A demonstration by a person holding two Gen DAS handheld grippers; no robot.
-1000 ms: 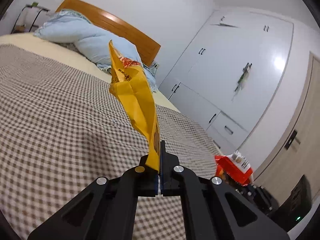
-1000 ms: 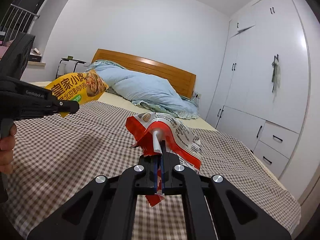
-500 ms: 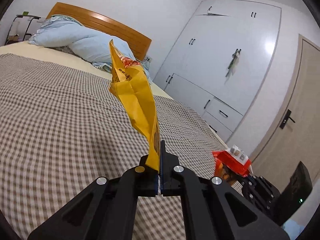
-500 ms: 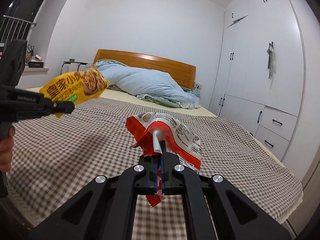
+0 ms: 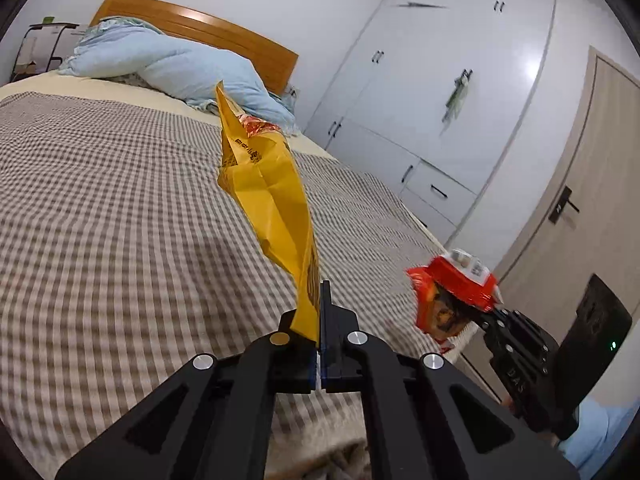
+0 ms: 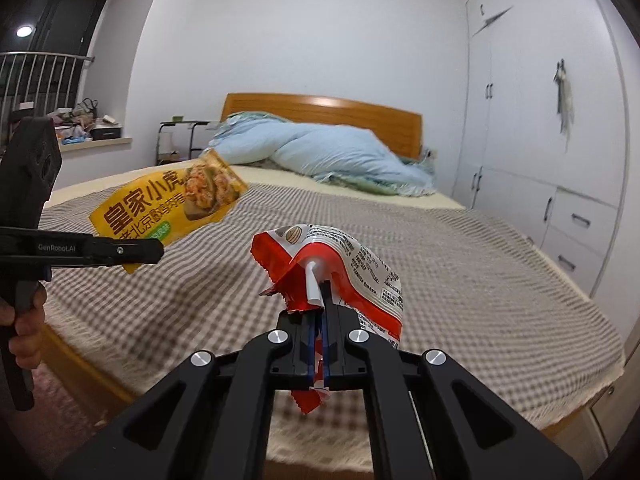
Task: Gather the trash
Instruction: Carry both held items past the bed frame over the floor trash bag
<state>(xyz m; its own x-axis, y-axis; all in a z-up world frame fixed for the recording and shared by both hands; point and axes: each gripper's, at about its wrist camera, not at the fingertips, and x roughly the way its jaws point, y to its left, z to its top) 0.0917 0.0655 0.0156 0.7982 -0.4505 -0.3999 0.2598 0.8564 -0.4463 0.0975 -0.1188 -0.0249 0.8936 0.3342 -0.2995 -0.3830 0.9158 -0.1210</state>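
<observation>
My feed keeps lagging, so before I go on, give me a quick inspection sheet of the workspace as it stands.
Surface: bed with brown-and-white checked cover; no loose trash seen on it.
Job's things: crinkled yellow snack wrapper and torn red-and-white snack wrapper, both held in the air above the bed.
Clutter: bunched pale blue duvet at the wooden headboard; oddments on the window sill.
Grippers: left tongs shut on the yellow wrapper; right tongs shut on the red one.
Cables: nothing seen.
Surroundings: white wardrobe, beige door, black metal side rack.
</observation>
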